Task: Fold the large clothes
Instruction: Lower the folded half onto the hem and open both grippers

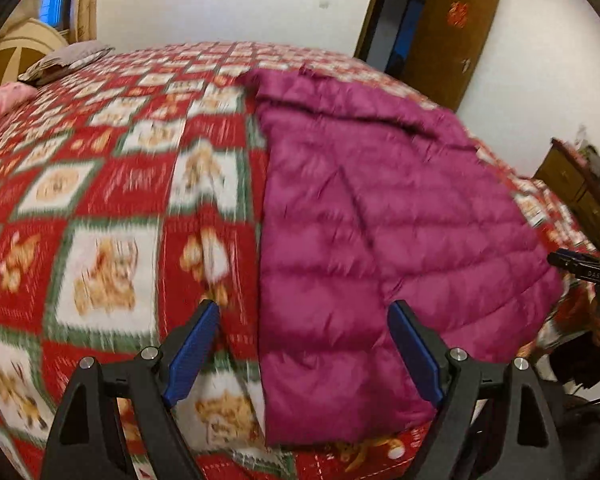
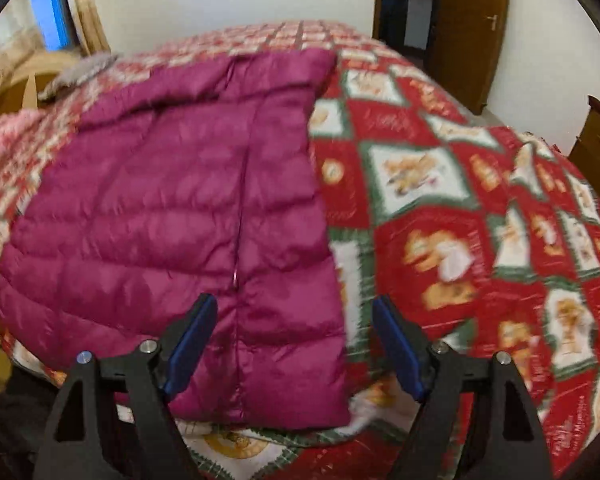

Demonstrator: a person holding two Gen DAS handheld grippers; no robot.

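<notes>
Hovering: my left gripper [image 1: 304, 344], jaws spread, nothing held
Right gripper [image 2: 294, 340]: likewise wide, empty
Jacket: magenta quilted puffer jacket [image 1: 372, 240] flat near the red-checked bed's [image 1: 112, 184] front edge

bedspread [image 1: 100, 208] prints blurred (perhaps bears); jacket [image 2: 160, 220] partly hidden behind hand-held gripper.

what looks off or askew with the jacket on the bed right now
Nothing stands out. The magenta puffer jacket lies flat on the patterned bedspread, edges fairly straight; only its collar end is a little rumpled.
</notes>
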